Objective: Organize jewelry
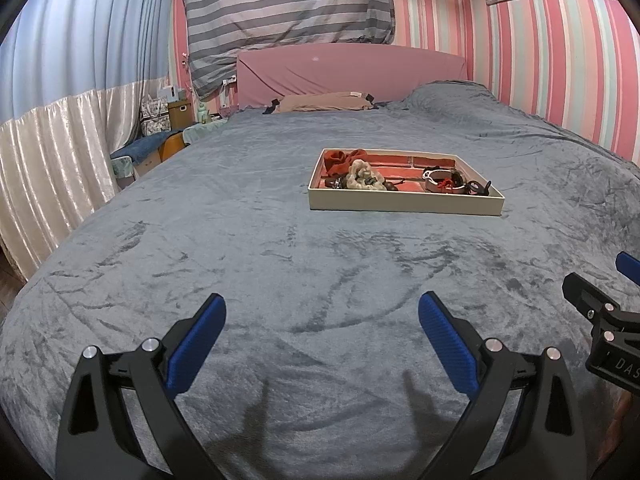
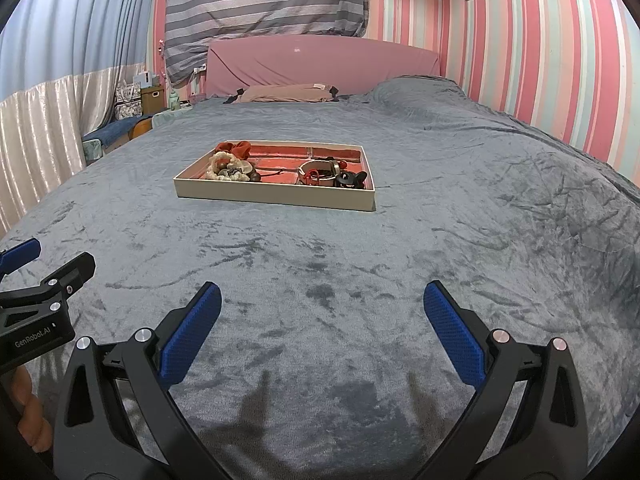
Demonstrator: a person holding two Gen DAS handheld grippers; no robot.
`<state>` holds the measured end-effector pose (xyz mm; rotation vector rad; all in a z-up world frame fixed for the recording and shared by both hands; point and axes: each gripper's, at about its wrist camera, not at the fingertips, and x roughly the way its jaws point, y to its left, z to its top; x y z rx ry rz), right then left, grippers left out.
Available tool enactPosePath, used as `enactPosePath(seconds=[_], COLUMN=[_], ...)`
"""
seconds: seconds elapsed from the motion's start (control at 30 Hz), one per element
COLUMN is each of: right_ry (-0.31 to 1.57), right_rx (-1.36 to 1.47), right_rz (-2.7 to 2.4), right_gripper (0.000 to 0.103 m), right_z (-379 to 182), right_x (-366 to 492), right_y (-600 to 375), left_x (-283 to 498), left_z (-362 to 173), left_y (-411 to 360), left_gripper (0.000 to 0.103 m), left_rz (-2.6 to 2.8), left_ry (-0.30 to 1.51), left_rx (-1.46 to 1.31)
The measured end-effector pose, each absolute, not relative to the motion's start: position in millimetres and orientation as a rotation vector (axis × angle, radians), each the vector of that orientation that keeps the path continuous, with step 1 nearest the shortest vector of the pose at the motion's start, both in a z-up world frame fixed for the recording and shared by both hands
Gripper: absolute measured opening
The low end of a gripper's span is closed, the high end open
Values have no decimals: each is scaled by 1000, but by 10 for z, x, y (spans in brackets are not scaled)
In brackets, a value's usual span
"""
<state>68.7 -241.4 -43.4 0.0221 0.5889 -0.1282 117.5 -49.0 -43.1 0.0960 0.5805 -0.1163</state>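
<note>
A shallow white box [image 1: 404, 204] with a red brick-pattern lining lies on the grey bedspread, also in the right wrist view [image 2: 272, 196]. In it lie a red scrunchie [image 1: 340, 160], a cream scrunchie [image 1: 360, 178], a silver bangle [image 1: 440, 180] with red cord, and a black clip [image 1: 476, 188]. The same pieces show in the right wrist view: red scrunchie [image 2: 236, 148], cream scrunchie [image 2: 230, 170], bangle [image 2: 318, 172], black clip [image 2: 350, 180]. My left gripper [image 1: 322, 312] and right gripper [image 2: 322, 304] are both open and empty, well short of the box.
The grey bedspread [image 1: 240, 260] covers a wide bed with a pink headboard [image 1: 348, 68] and a pillow [image 1: 324, 102]. Curtains [image 1: 60, 140] and a cluttered bedside stand are at the left. The right gripper shows at the edge of the left wrist view [image 1: 608, 312].
</note>
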Motion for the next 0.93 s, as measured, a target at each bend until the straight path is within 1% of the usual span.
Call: enactPosePath(seconds=[0.93], right_ry=[587], right_rx=[23], right_rz=[-129], right_gripper=[99], right_z=[-445], right_x=[688], right_y=[-2425], left_x=[1198], left_z=[-470], left_y=[-482], left_gripper=[96], left_rz=[-114], left_ry=[600], left_rx=[82])
